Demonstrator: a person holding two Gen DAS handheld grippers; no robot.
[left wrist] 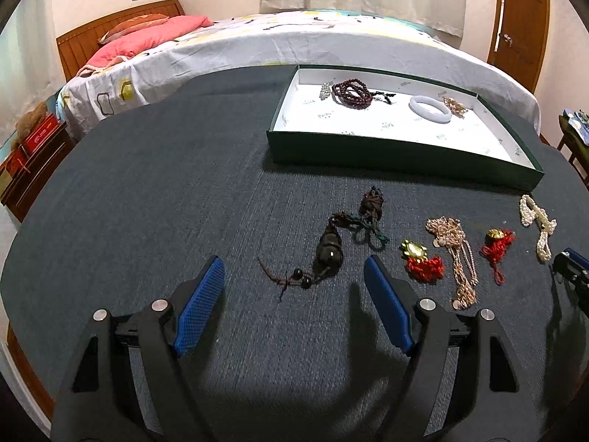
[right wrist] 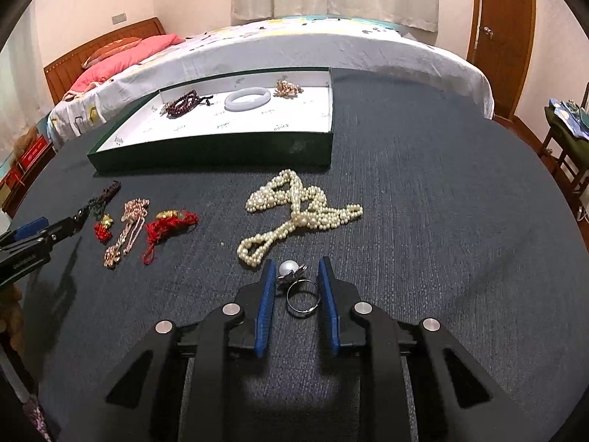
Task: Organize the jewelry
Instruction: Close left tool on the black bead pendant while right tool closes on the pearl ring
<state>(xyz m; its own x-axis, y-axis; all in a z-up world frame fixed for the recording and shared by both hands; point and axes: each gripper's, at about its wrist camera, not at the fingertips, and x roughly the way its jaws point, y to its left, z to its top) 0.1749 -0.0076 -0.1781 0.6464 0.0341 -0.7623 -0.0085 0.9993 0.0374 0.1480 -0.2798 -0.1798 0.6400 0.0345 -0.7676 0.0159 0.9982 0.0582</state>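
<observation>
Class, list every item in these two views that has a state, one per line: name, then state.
Left gripper: open, empty, over the dark pendant.
Right gripper: closed on the pearl ring.
Green box: lidless, holding jewelry.
White bangle: lying flat in the box.
Pearl necklace: heaped on the table, outside the box.
Door: shut.

Matt, coarse-woven dark blue cloth table cover [right wrist: 423,191]; glossy cream pearl-bead necklace [right wrist: 294,206]; shiny silver metal ring with a smooth pearl [right wrist: 298,287]; ribbed blue rubbery pads [right wrist: 265,305]; smooth white card-lined green tray [right wrist: 221,147].
</observation>
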